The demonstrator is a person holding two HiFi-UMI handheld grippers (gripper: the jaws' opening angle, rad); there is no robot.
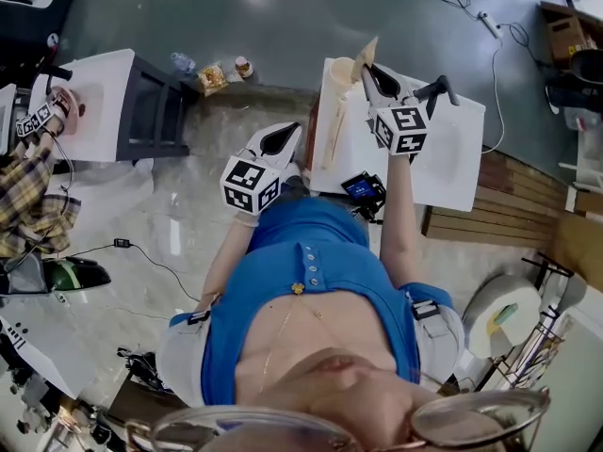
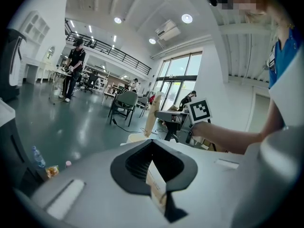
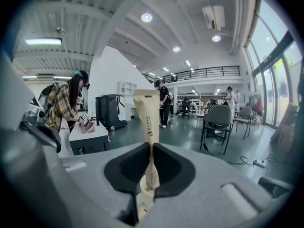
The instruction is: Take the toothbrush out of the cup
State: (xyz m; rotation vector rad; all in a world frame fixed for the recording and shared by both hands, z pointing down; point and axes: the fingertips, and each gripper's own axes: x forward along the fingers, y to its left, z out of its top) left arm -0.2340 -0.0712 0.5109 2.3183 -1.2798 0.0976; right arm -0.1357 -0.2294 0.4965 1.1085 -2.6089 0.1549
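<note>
Right gripper [image 3: 151, 153]: jaws clenched on the toothbrush [image 3: 148, 122], which is in a cream paper sleeve and stands upright between the pads, its top well above them. In the head view the sleeve's tip [image 1: 368, 49] pokes out past the gripper [image 1: 369, 69], just beside the cream cup [image 1: 340, 70] near the far left corner of the table. Below the pads the sleeve runs down towards a pale round shape. Whether its lower end is clear of the cup cannot be told.

Left gripper [image 2: 152, 153]: jaws pressed together on a thin cream strip [image 2: 156, 186] with print on it. What the strip belongs to cannot be made out. The cup's rim [image 2: 134, 137] shows just beyond this gripper, with the sleeved toothbrush [image 2: 152, 110] rising beside it. In the head view the left gripper [image 1: 297, 130] sits at the table's left edge.

Surface: a white table [image 1: 443, 149], with a small dark device [image 1: 362, 188] at its near edge.

Room: a glossy grey-green floor [image 1: 283, 17], a grey chair [image 3: 219, 118], a black case [image 3: 109, 110], tall windows and a railed gallery. A person in a plaid shirt [image 3: 66, 106] works at a second white table [image 3: 88, 132]. A bottle [image 1: 184, 62] stands on the floor.

The grippers' own bodies hide the cup's base and the table beneath them.
</note>
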